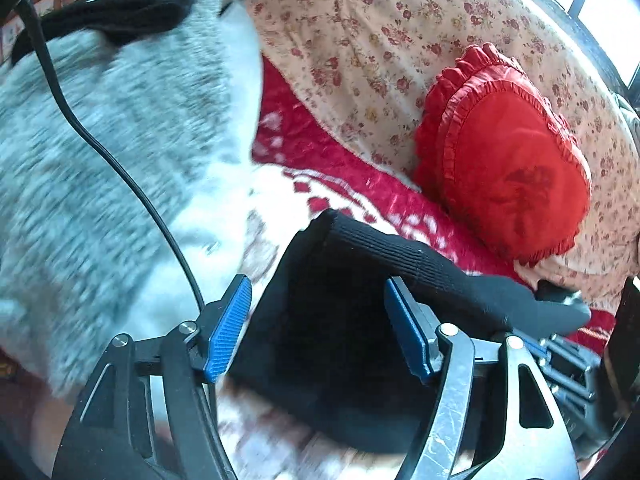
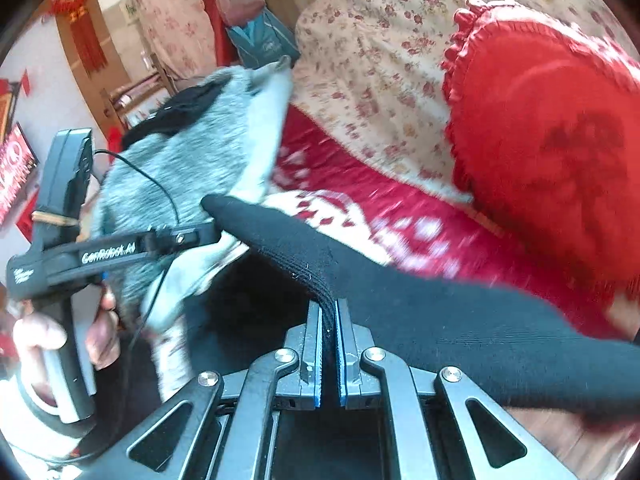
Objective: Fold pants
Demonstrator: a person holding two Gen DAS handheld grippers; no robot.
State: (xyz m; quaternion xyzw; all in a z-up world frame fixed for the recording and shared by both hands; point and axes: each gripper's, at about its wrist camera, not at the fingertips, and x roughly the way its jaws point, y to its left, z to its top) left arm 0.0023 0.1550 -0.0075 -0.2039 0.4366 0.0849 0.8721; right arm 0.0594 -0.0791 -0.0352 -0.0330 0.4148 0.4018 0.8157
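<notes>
The right gripper (image 2: pixel 329 344) points steeply down with its jaws pressed together on a ribbed edge of the black pants (image 2: pixel 460 320). The left gripper (image 1: pixel 316 320) stands with its blue pads (image 1: pixel 226 328) apart, the pants beyond them untouched. A bare hand (image 2: pixel 60 336) clasps the left gripper's handle, left of the pants.

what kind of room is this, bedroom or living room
Probably a lived-in home, either a bedroom or a sitting room; I can't tell which. A floral cover drapes soft furniture, a red ruffled heart-shaped cushion rests on it, and red hanging decorations mark the wall.
</notes>
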